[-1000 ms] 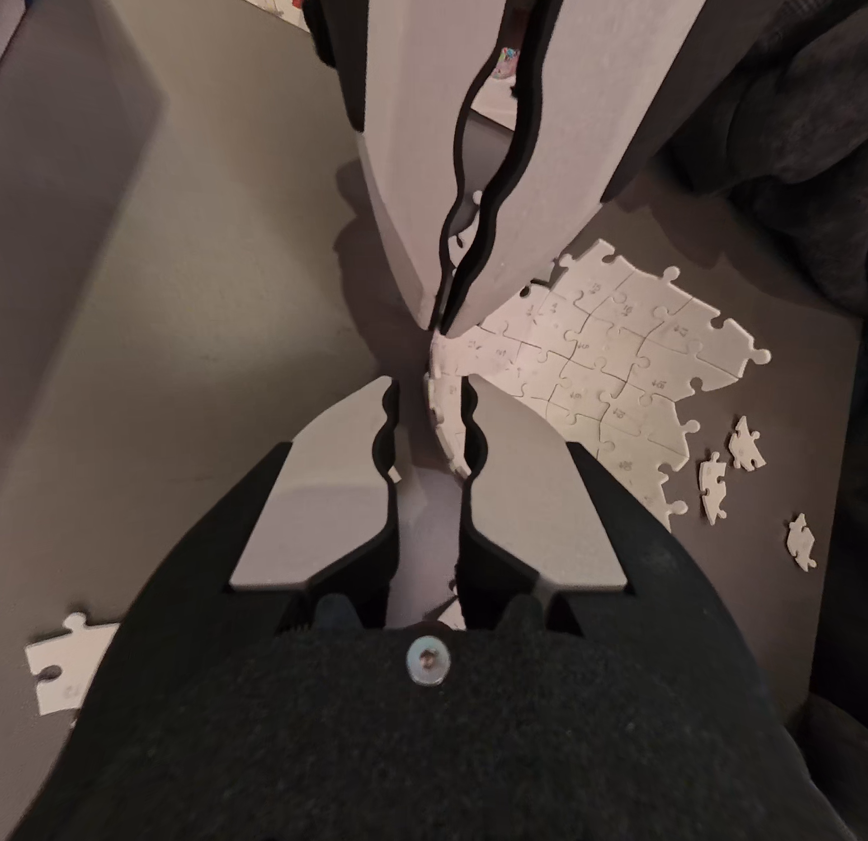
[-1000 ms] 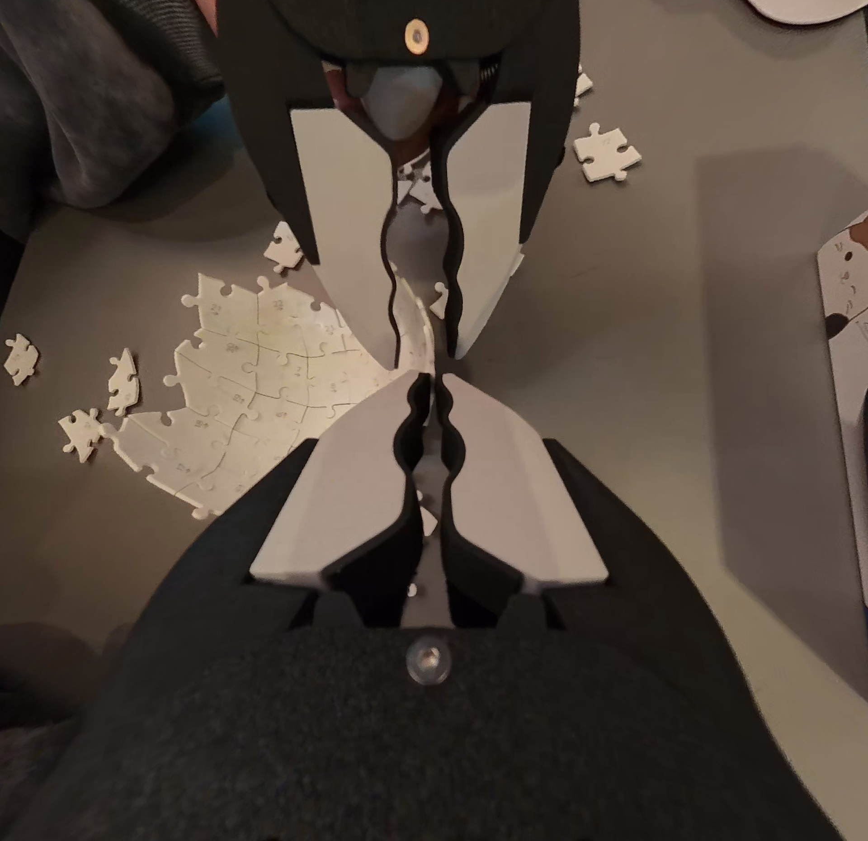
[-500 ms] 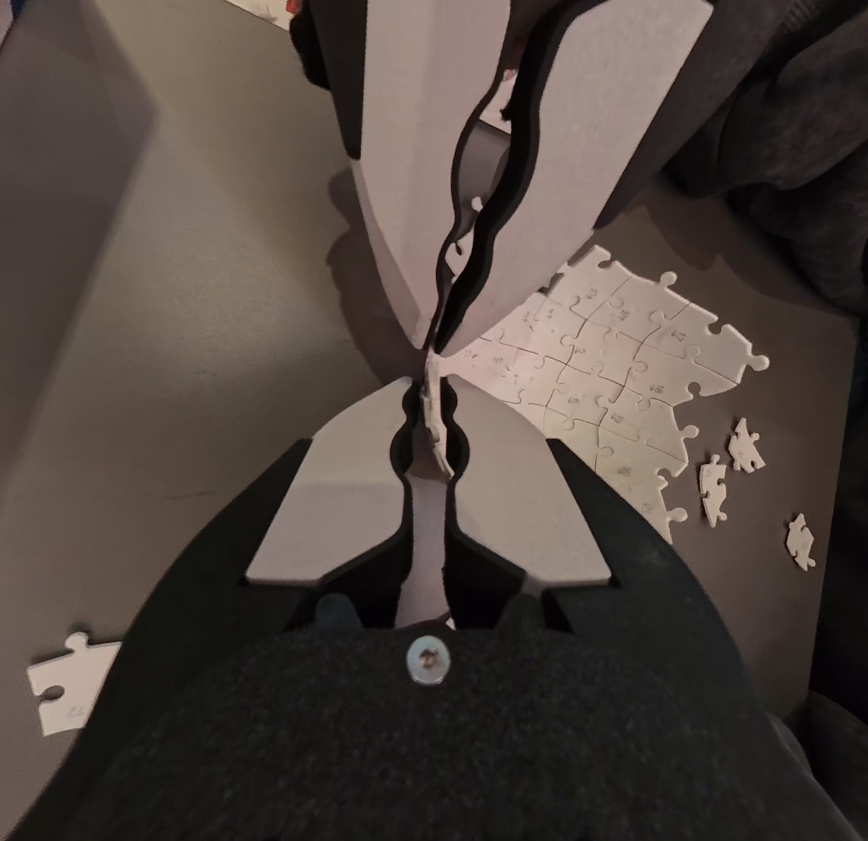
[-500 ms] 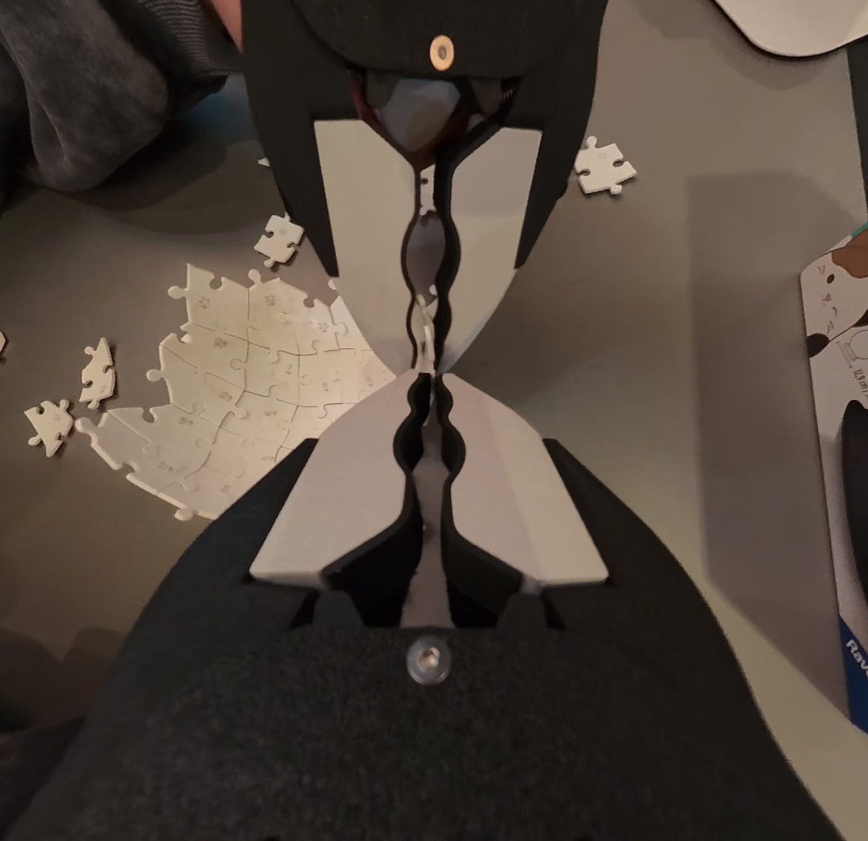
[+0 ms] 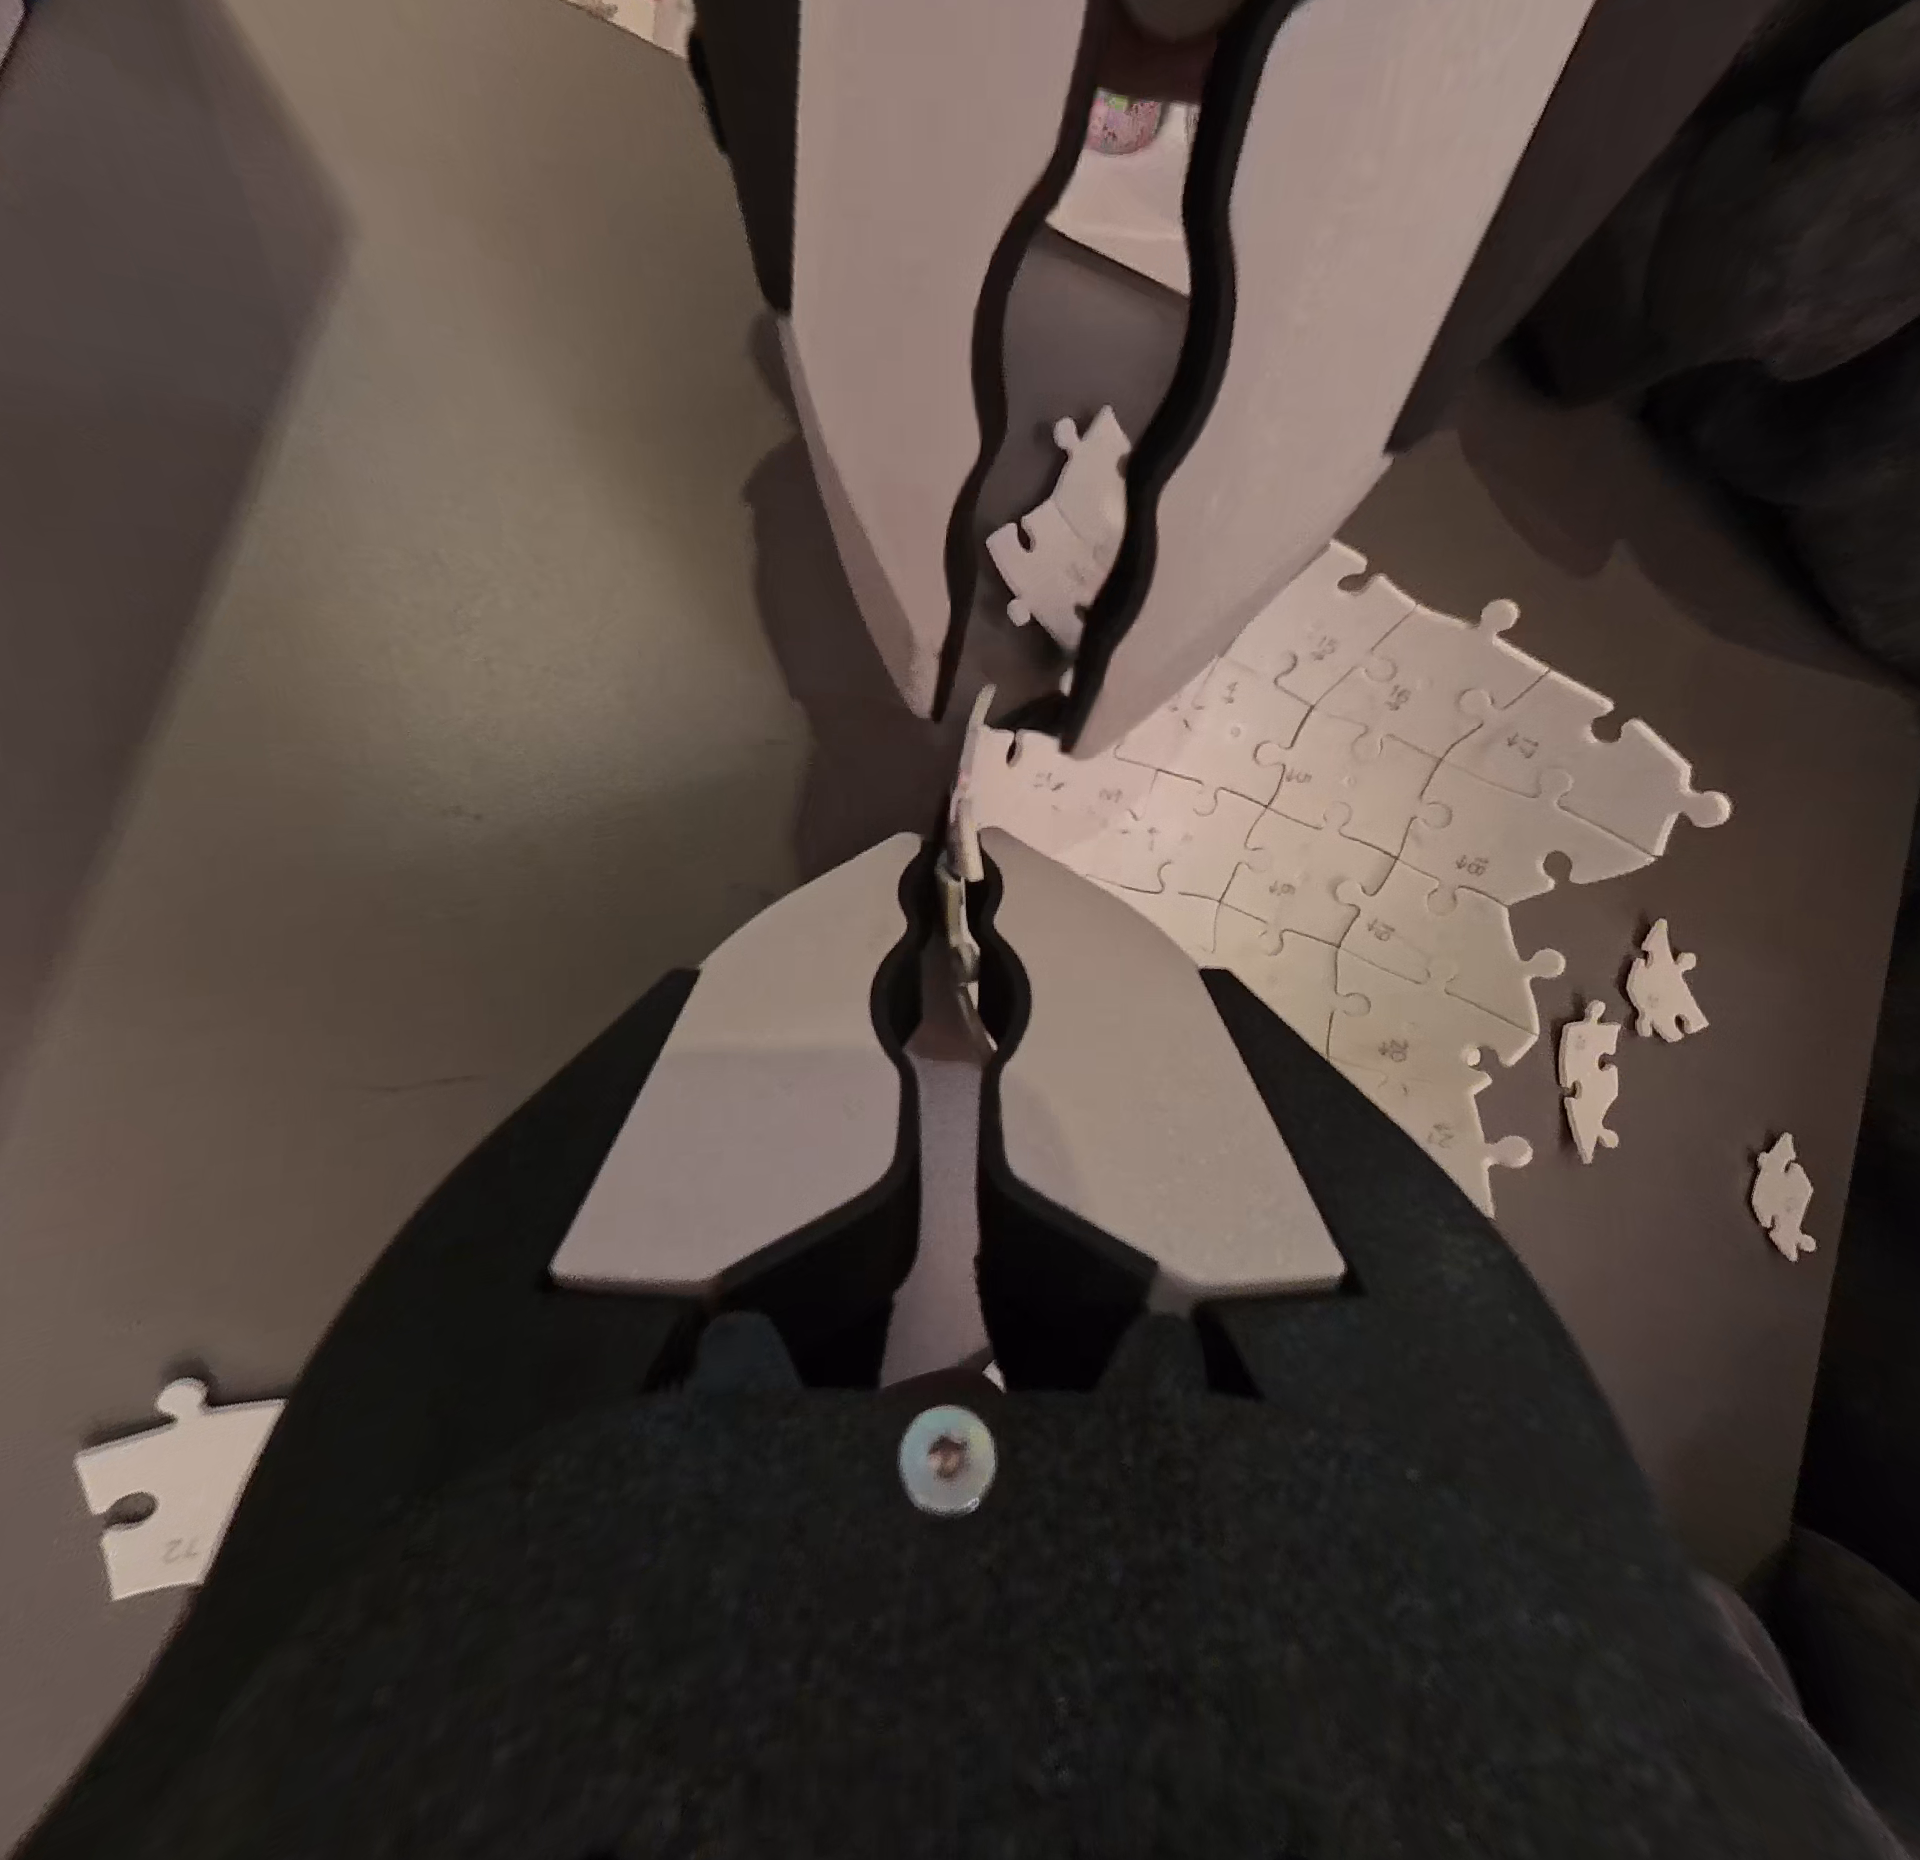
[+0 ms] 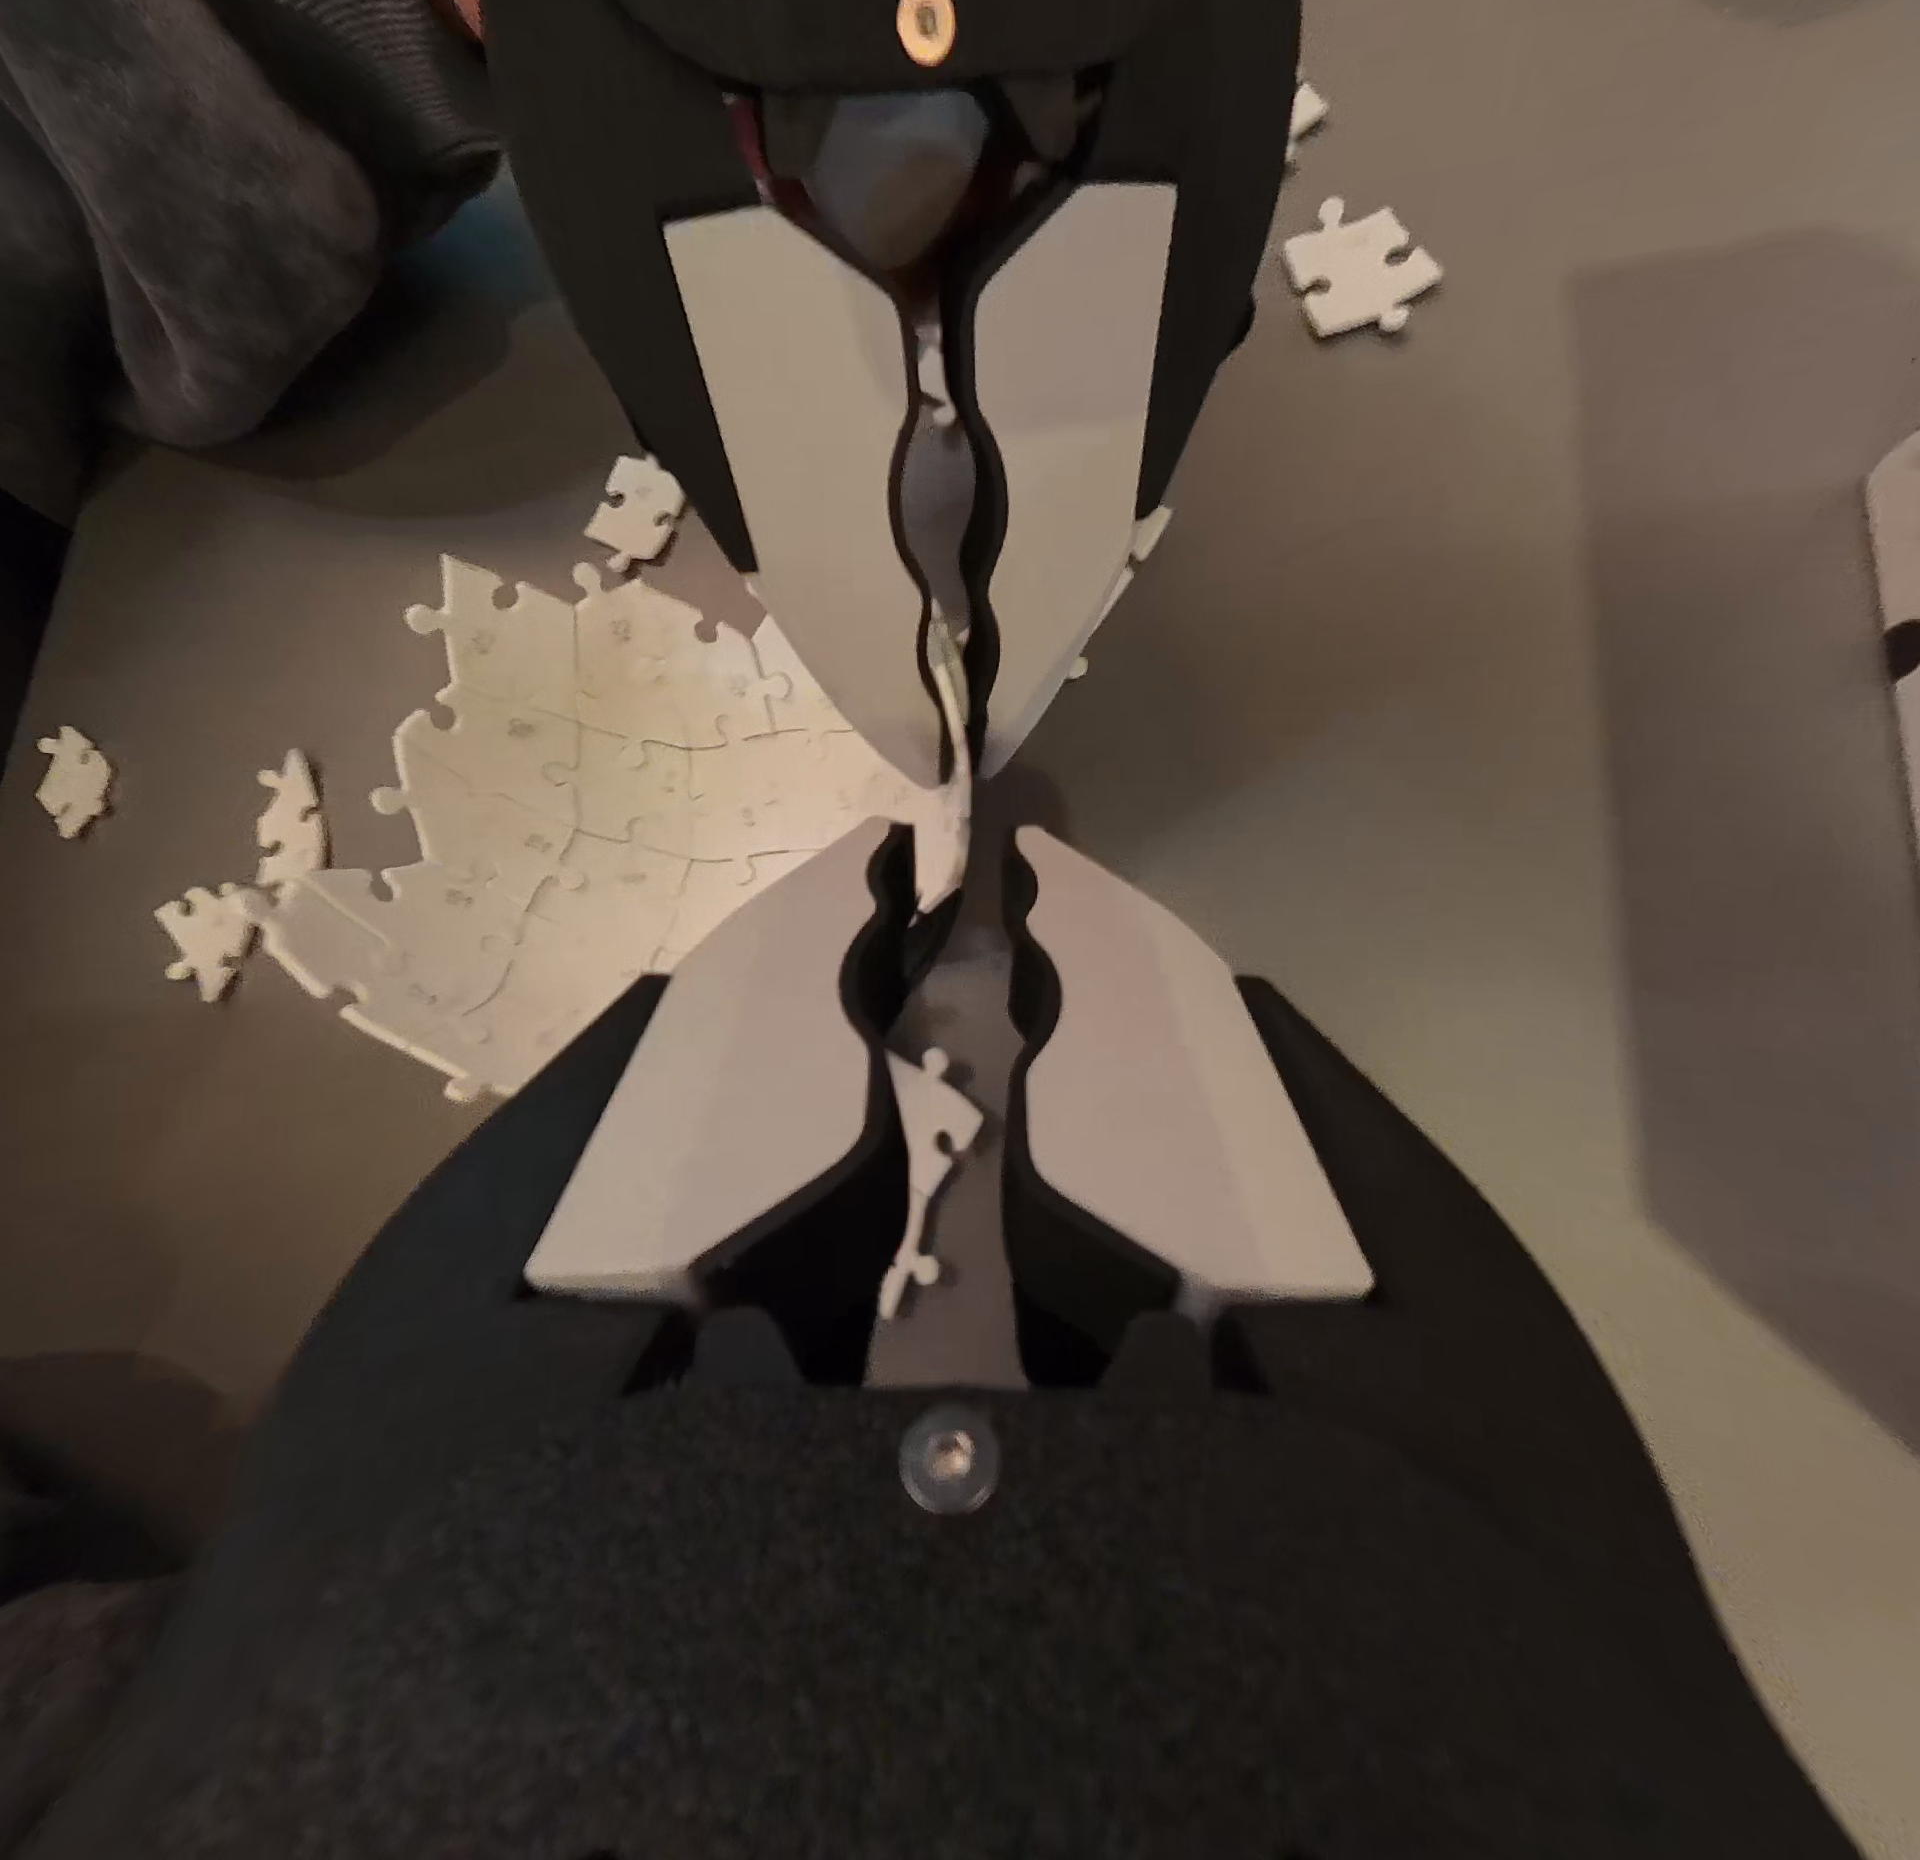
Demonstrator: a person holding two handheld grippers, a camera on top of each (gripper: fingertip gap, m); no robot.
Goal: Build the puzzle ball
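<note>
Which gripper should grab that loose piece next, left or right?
Probably right. The right gripper is open, and the loose piece shows between its fingers. The left gripper is shut on the edge of the assembled section.

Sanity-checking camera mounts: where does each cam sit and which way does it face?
Left wrist view: on the left gripper, looking along its fingers down at the table; own fingers low, right gripper opposite, sleeve top right.
Right wrist view: on the right gripper, facing the opposite way; own fingers low, left gripper above, sleeve top left.
Shared: both grippers tip to tip, the joined puzzle sheet, loose pieces.
</note>
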